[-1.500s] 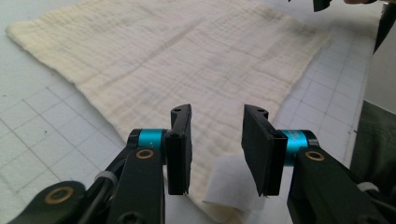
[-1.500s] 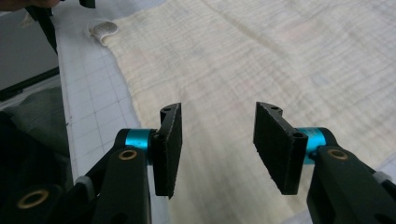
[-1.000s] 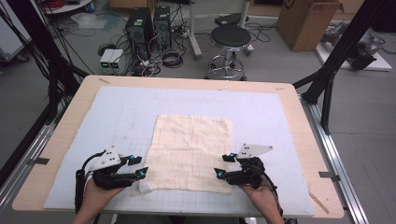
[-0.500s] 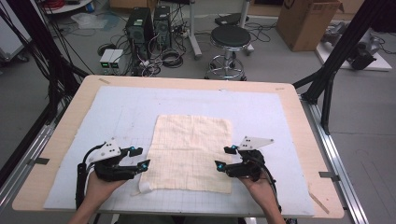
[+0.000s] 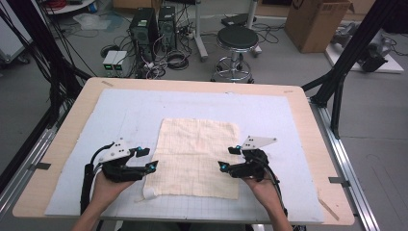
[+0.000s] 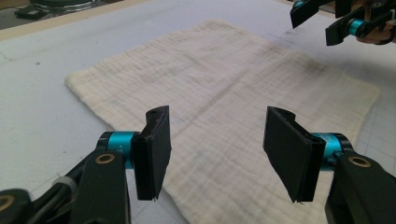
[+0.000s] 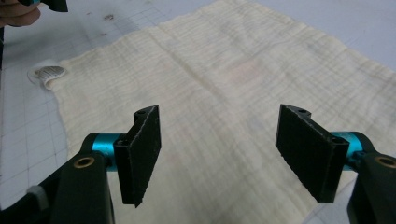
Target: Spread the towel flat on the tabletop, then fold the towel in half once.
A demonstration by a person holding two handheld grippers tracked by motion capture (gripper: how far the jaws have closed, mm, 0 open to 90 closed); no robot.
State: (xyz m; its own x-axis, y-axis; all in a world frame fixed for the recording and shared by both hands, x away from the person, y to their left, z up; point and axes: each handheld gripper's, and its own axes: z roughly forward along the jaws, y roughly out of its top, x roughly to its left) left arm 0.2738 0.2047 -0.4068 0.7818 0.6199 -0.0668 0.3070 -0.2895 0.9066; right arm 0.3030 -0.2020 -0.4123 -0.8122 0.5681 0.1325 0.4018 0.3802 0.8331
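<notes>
A cream cloth [image 5: 197,157] lies flat near the middle of the table [image 5: 308,125], a little toward the person's edge, its longer sides running away from the person. The left gripper [image 5: 144,162] sits at the cloth's left edge, close to the near left corner, where a small flap [image 5: 148,194] is curled over. The right gripper [image 5: 226,159] hovers over the cloth's right edge, near the near right corner. Both point inward at each other across the cloth, jaws spread wide and holding nothing. Each hand seems equally close to its own side.
</notes>
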